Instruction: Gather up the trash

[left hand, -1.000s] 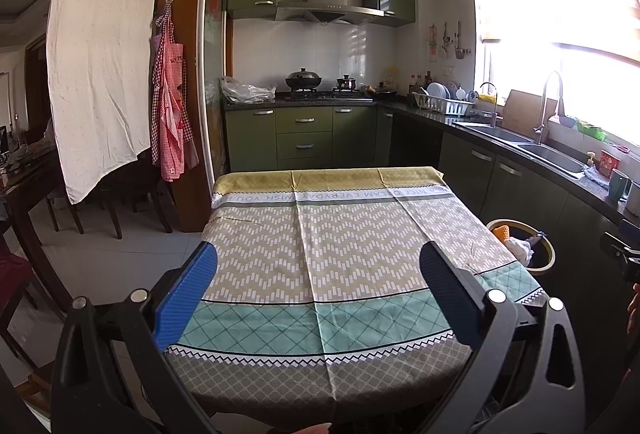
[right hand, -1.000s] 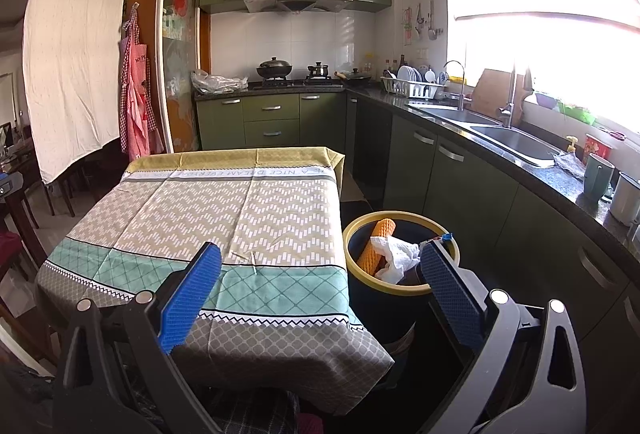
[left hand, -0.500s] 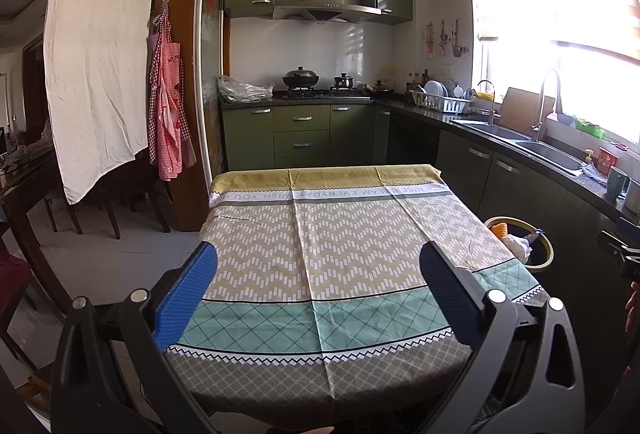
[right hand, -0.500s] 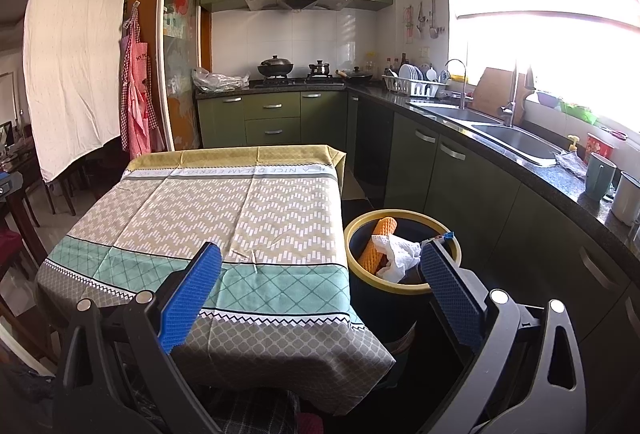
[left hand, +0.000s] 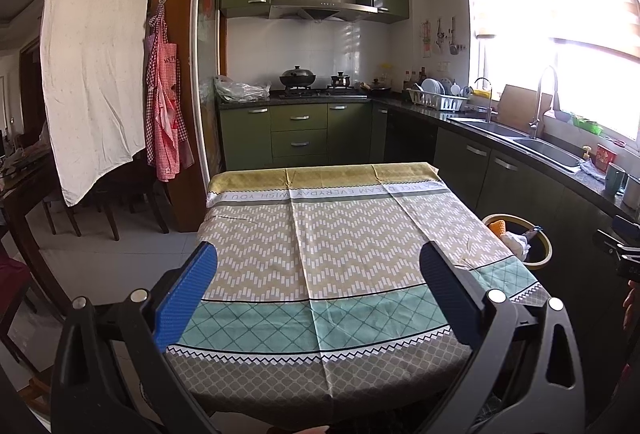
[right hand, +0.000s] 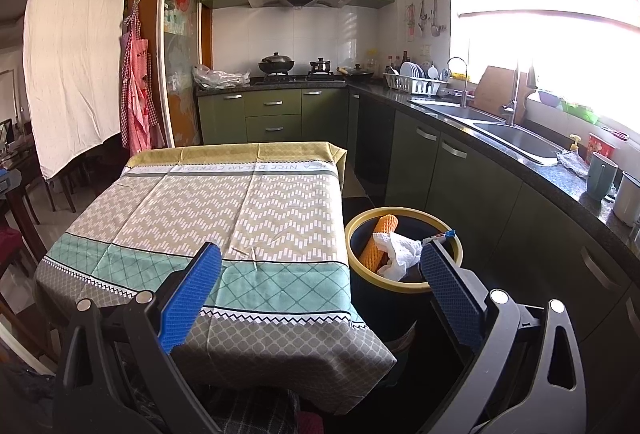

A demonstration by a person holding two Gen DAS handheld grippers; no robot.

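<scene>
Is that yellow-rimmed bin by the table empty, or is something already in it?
Not empty. The bin holds an orange netted piece and crumpled white paper showing above its rim.

A red-checked fabric apron (left hand: 165, 114) hangs at the left of the frame beside a white hanging sheet (left hand: 96, 50) — at centre top, a steel range hood (left hand: 322, 4) sits above a black lidded wok (left hand: 297, 77).

Bin (right hand: 403, 284) tight against table (right hand: 224, 202)

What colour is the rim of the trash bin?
Yellow; the trash bin rim shows best in the right wrist view.
</scene>
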